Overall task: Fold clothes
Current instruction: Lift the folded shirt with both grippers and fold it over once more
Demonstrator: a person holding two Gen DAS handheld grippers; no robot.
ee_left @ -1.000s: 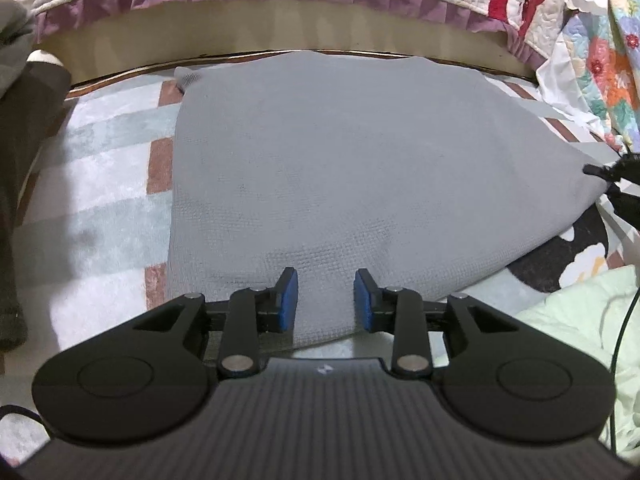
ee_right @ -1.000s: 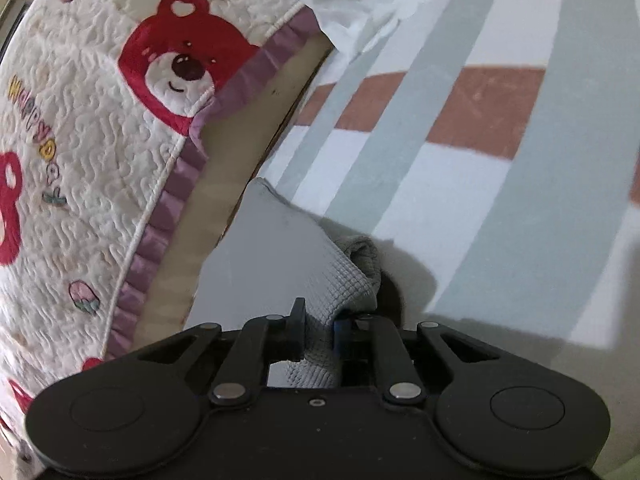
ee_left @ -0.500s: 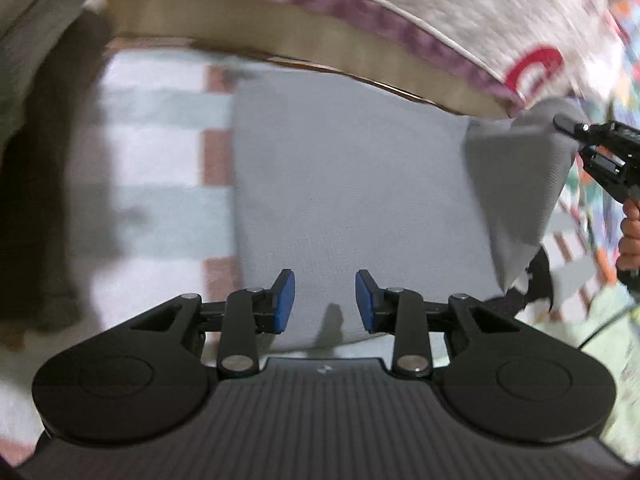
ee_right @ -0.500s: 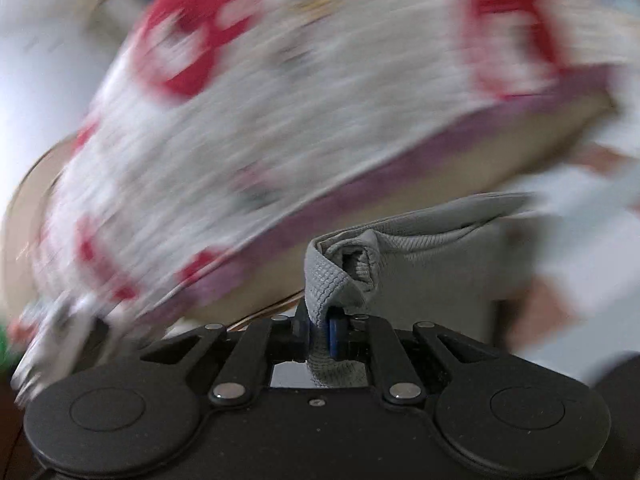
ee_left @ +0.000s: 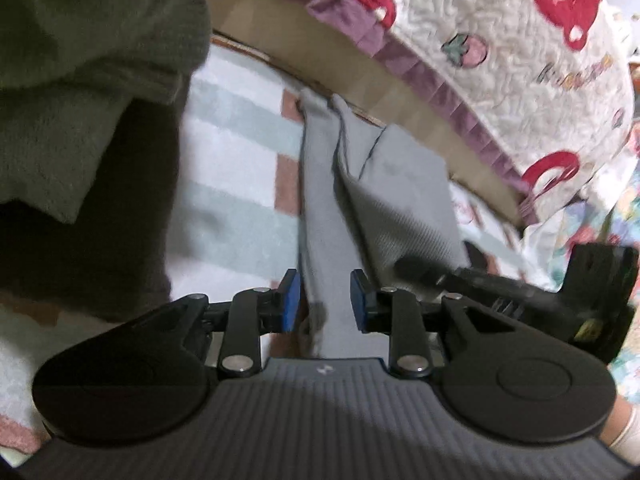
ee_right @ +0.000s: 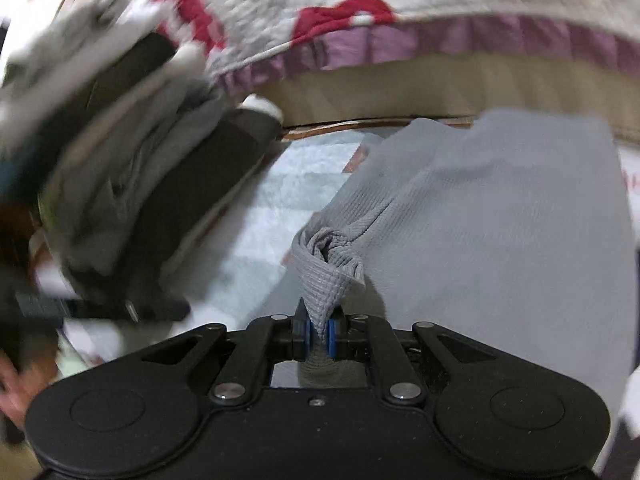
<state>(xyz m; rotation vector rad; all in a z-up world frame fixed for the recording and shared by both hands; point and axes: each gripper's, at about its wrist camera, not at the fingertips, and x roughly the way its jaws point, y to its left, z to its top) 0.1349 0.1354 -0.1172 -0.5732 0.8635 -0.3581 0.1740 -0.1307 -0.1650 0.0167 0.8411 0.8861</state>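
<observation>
A grey waffle-knit garment lies on the striped blanket, its right half folded over toward the left. My left gripper is open, its blue pads either side of the garment's near left edge without closing on it. My right gripper is shut on a bunched corner of the grey garment, held low over the cloth. In the left wrist view the right gripper shows as a dark blurred body just right of my left fingers.
A quilted bed cover with red bears and a purple frill hangs over the far side. A pile of grey-green and dark clothes sits at the left. A floral fabric lies at the right edge.
The right gripper carried its held corner across from the right side to the left, folding the garment in half. The left gripper swung toward the garment's left edge, still open.
</observation>
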